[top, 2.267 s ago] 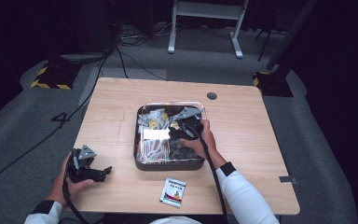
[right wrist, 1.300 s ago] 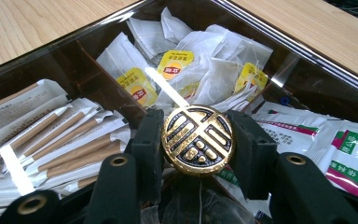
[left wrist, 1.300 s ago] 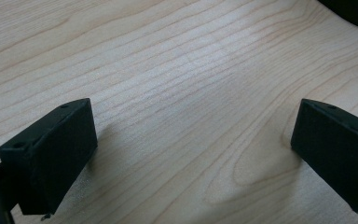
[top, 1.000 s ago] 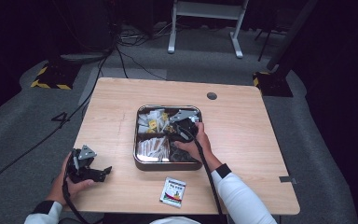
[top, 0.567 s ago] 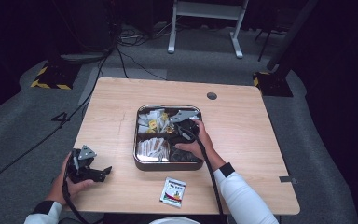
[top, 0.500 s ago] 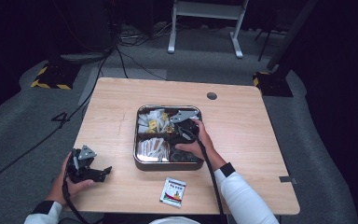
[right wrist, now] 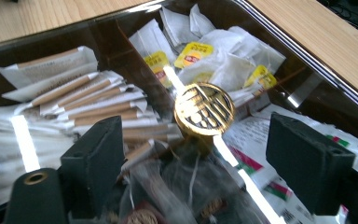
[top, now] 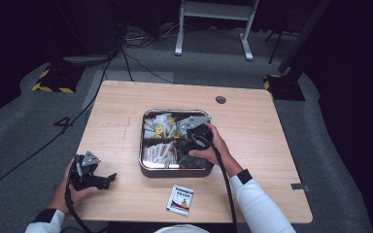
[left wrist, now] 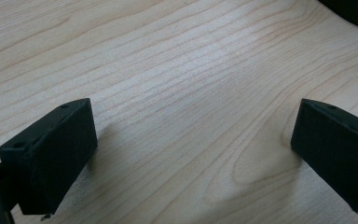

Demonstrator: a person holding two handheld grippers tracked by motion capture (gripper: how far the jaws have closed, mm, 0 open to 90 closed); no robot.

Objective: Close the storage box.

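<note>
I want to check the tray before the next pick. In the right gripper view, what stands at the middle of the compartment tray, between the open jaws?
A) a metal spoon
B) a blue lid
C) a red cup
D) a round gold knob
D: a round gold knob with a cut pattern stands where the dividers of the compartment tray meet, between the open jaws of the right gripper.

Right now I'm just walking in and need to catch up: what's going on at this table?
A person is working at a metal tray of tea bags and paper-wrapped sticks. The right tongs hang open above its gold knob, gripping nothing. The left tongs rest open on bare table, idle. One sachet lies outside the tray, near the front edge.
</note>
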